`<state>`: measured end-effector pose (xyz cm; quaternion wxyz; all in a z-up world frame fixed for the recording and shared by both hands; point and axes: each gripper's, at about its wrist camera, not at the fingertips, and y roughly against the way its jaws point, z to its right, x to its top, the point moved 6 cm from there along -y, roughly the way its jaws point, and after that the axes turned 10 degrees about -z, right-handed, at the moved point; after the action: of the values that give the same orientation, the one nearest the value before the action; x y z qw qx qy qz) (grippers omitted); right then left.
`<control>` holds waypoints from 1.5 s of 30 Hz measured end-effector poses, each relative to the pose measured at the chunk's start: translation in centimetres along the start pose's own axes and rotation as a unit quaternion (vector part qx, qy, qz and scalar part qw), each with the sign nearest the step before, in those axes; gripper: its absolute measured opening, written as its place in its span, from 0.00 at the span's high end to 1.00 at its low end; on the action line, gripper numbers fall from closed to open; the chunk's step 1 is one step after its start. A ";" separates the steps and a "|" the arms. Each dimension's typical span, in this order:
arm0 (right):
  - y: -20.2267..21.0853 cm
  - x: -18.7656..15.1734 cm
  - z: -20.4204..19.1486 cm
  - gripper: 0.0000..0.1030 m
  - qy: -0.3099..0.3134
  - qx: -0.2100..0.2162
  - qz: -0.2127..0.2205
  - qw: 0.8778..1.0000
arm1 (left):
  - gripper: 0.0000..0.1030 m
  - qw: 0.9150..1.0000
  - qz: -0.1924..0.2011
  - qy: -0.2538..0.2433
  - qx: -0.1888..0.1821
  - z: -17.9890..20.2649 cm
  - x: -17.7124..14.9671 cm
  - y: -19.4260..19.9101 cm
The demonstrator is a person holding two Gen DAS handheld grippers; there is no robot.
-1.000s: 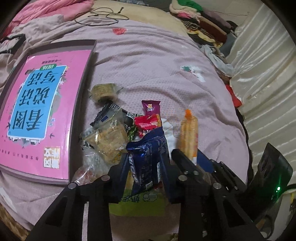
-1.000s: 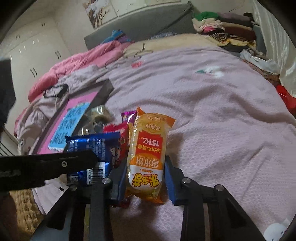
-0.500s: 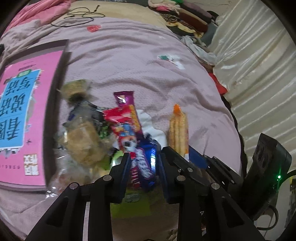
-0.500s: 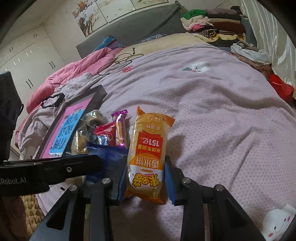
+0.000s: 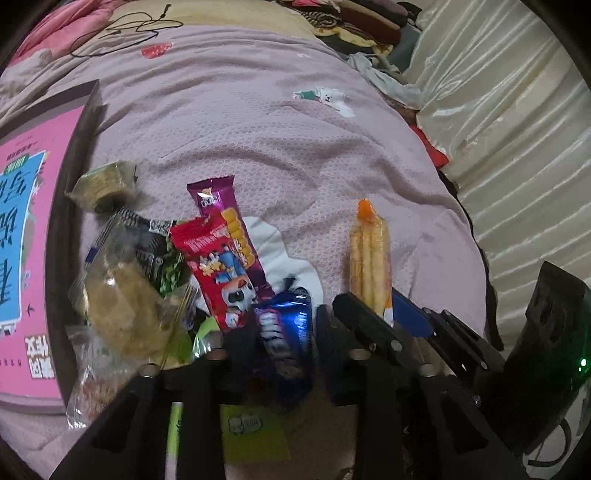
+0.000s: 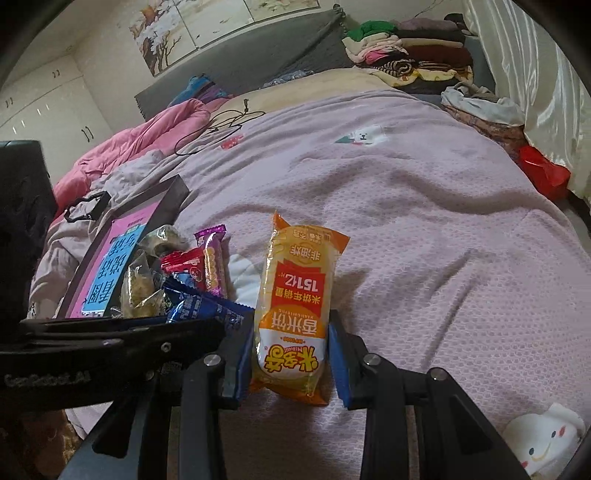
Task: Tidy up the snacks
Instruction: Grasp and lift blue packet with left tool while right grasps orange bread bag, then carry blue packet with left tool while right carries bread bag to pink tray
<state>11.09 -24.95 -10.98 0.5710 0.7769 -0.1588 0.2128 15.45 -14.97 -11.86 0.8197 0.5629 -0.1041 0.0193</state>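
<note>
My left gripper (image 5: 284, 332) is closing tight on a blue snack packet (image 5: 286, 325), and its pads press the packet's sides. The same blue snack packet (image 6: 207, 308) shows beside the left gripper's black body (image 6: 110, 343) in the right wrist view. My right gripper (image 6: 291, 350) is shut on an orange rice-cracker packet (image 6: 295, 310), which lies lengthwise on the lilac bedspread (image 6: 424, 240). Seen edge-on, the rice-cracker packet (image 5: 369, 266) lies right of the snack pile. The pile has a red packet (image 5: 218, 262), a purple packet (image 5: 212, 195), a clear bag of brown cakes (image 5: 122, 306) and a round green-wrapped cake (image 5: 103, 181).
A pink book (image 5: 26, 221) lies in a dark frame left of the pile. A green packet (image 5: 251, 432) lies under my left gripper. A black cable (image 5: 125, 33) and folded clothes (image 6: 406, 55) are at the bed's far end. A pale curtain (image 5: 517, 147) hangs on the right.
My left gripper's jaws have narrowed onto the blue packet, squeezing it thin, and the gripper has shifted right and rolled. My right gripper still holds the rice-cracker packet in place.
</note>
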 end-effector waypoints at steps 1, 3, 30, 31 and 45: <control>0.0 0.0 0.0 0.65 0.001 -0.001 -0.001 1.000 | 0.78 1.000 0.000 -0.001 0.000 0.0 0.0 0.0; 0.2 0.1 -0.2 0.65 0.004 0.001 0.004 1.000 | 0.78 1.000 0.005 0.002 -0.009 -0.1 -0.1 0.5; 4.5 -0.9 -7.9 0.65 0.072 0.063 0.063 0.993 | 0.79 0.993 0.116 0.022 -0.010 -7.4 -2.5 13.7; 4.5 -1.0 -8.5 0.65 0.076 0.066 0.062 0.993 | 0.79 0.993 0.119 0.024 -0.006 -7.9 -2.6 13.9; 4.3 -2.5 -13.9 0.65 0.130 0.084 0.048 0.987 | 0.79 0.985 0.154 0.072 0.018 -14.0 -4.0 17.2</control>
<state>4.74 -12.94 -5.21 0.5089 0.7793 -0.1020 0.3513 11.03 4.62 -1.67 0.8018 0.5521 -0.1301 0.1880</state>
